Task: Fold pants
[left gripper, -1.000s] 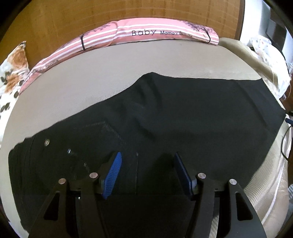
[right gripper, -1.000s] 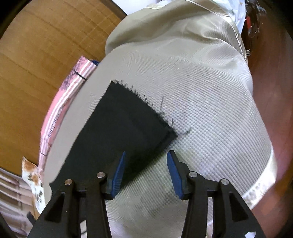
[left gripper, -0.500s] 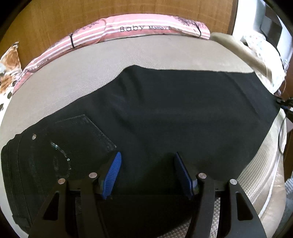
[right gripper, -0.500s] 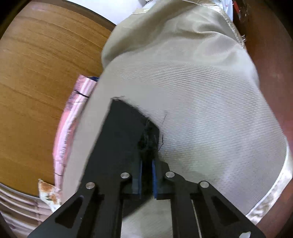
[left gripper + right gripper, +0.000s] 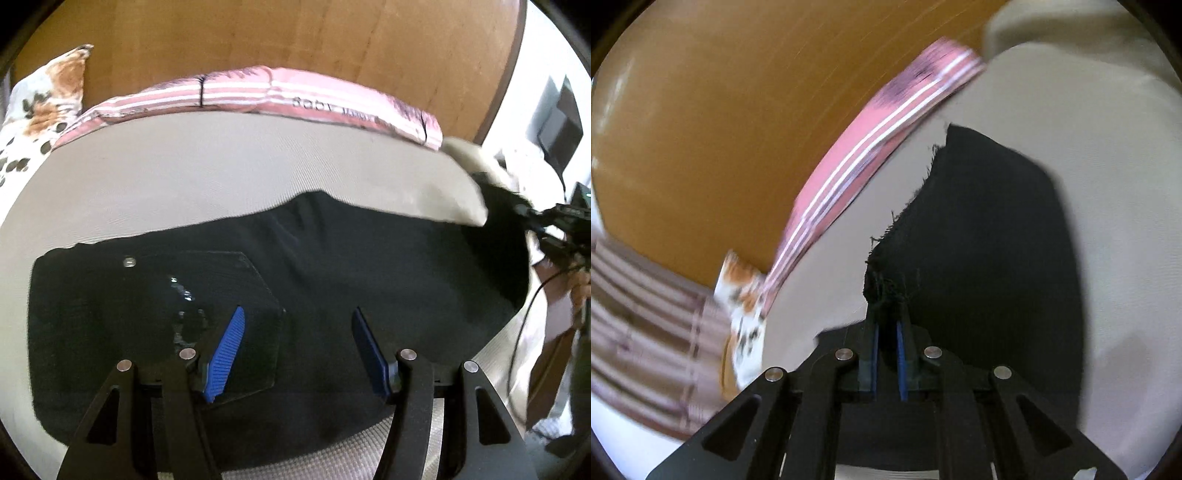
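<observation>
Black pants [image 5: 351, 266] lie spread on a beige mattress [image 5: 221, 166], the back pocket [image 5: 221, 288] and waist at the left. My left gripper [image 5: 295, 332] is open, its blue pads [image 5: 227, 350] just above the pants near the pocket. My right gripper [image 5: 886, 306] is shut on the frayed hem of a pant leg [image 5: 979, 229] and holds it lifted off the mattress. In the left wrist view it shows at the far right [image 5: 546, 221], holding the raised leg end.
A pink striped baby cushion [image 5: 277, 96] lies along the wooden headboard [image 5: 295, 37]. A flowered pillow [image 5: 44, 96] sits at the far left. A crumpled beige cover [image 5: 1052, 26] lies past the mattress. The mattress front edge [image 5: 369, 450] is near.
My right gripper, shut on the hem, has lifted the pant leg and swung toward the headboard side. My left gripper stays open and has moved left toward the pocket.
</observation>
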Available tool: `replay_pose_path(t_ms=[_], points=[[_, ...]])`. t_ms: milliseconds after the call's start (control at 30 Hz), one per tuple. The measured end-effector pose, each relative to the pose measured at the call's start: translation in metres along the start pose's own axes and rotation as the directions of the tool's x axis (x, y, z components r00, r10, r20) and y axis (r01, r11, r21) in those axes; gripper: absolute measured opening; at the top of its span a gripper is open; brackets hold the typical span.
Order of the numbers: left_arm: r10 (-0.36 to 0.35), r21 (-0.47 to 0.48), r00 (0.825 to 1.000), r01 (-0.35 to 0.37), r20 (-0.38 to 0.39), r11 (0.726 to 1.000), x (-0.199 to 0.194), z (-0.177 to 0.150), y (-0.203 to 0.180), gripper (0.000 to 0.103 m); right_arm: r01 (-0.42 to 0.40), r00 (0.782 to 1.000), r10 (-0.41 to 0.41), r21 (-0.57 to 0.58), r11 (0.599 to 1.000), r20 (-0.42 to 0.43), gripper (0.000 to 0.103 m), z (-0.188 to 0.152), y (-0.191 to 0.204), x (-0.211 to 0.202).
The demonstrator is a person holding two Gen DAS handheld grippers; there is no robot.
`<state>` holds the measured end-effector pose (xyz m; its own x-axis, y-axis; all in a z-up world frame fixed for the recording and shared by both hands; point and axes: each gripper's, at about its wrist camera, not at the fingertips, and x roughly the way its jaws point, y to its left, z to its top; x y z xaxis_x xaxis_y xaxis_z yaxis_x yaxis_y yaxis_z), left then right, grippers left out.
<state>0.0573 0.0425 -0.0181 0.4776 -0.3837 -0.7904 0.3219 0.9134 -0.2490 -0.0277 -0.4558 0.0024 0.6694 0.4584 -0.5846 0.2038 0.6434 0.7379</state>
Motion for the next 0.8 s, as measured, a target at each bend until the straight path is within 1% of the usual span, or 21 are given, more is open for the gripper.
replay_pose_path(t_ms=[67,100,133,167,200,267,300,333,367,400,433,500,533,633,700,733,800], points=[[-0.013,-0.02,1.0,0.014,0.012,1.0,-0.008,0.001,0.006,0.061,-0.024,0.998,0.021,-0.046,0.999,-0.062,0.009,-0.011,0.021,0.026],[-0.015,-0.026,1.0,0.015,0.017,1.0,-0.012,-0.001,0.009,0.061,-0.044,0.993,0.035,-0.079,0.996,-0.117,0.009,-0.022,0.037,0.045],[-0.017,-0.031,1.0,0.018,0.02,0.999,-0.014,-0.002,0.011,0.061,-0.055,0.988,0.04,-0.097,0.994,-0.147,0.009,-0.03,0.045,0.055],[-0.024,-0.042,0.999,0.025,0.022,0.999,-0.016,-0.003,0.014,0.062,-0.07,0.978,0.041,-0.138,0.988,-0.203,0.009,-0.045,0.058,0.072],[-0.034,-0.054,0.999,0.035,0.023,0.998,-0.017,-0.005,0.016,0.062,-0.08,0.97,0.038,-0.168,0.983,-0.239,0.009,-0.057,0.066,0.081],[-0.049,-0.075,0.999,0.051,0.02,0.996,-0.018,-0.008,0.021,0.062,-0.108,0.945,0.029,-0.227,0.968,-0.327,0.009,-0.086,0.08,0.101],[-0.062,-0.089,0.998,0.063,0.016,0.994,-0.018,-0.01,0.024,0.062,-0.106,0.928,-0.006,-0.28,0.954,-0.374,0.009,-0.105,0.087,0.113],[-0.073,-0.098,0.997,0.074,0.012,0.992,-0.017,-0.011,0.026,0.062,-0.104,0.919,-0.029,-0.313,0.944,-0.393,0.009,-0.115,0.09,0.118],[-0.09,-0.113,0.996,0.091,0.006,0.989,-0.016,-0.012,0.028,0.062,-0.096,0.906,-0.069,-0.361,0.928,-0.418,0.009,-0.13,0.092,0.126],[-0.101,-0.121,0.995,0.101,0.002,0.988,-0.016,-0.013,0.028,0.062,-0.088,0.895,-0.098,-0.388,0.917,-0.435,0.009,-0.141,0.093,0.132],[-0.123,-0.128,0.992,0.122,-0.002,0.984,-0.015,-0.014,0.028,0.062,-0.082,0.889,-0.118,-0.408,0.909,-0.442,0.009,-0.146,0.094,0.135],[-0.157,-0.138,0.988,0.154,-0.009,0.978,-0.013,-0.014,0.027,0.062,-0.062,0.886,-0.176,-0.486,0.872,-0.429,0.01,-0.16,0.096,0.139],[-0.172,-0.141,0.985,0.169,-0.014,0.976,-0.012,-0.014,0.026,0.062,-0.059,0.885,-0.19,-0.507,0.86,-0.424,0.01,-0.163,0.096,0.141],[-0.219,-0.146,0.975,0.211,-0.038,0.966,-0.006,-0.012,0.019,0.062,-0.062,0.884,-0.196,-0.521,0.851,-0.424,0.017,-0.167,0.097,0.138],[-0.232,-0.14,0.971,0.223,-0.053,0.965,-0.003,-0.01,0.013,0.062,-0.074,0.883,-0.189,-0.524,0.848,-0.43,0.03,-0.169,0.101,0.136],[-0.242,-0.138,0.968,0.232,-0.062,0.963,-0.001,-0.009,0.01,0.062,-0.077,0.884,-0.185,-0.524,0.848,-0.429,0.033,-0.171,0.103,0.136],[-0.274,-0.148,0.958,0.26,-0.081,0.954,0.003,-0.007,0.007,0.062,-0.092,0.893,-0.152,-0.501,0.861,-0.424,0.035,-0.169,0.102,0.123]])
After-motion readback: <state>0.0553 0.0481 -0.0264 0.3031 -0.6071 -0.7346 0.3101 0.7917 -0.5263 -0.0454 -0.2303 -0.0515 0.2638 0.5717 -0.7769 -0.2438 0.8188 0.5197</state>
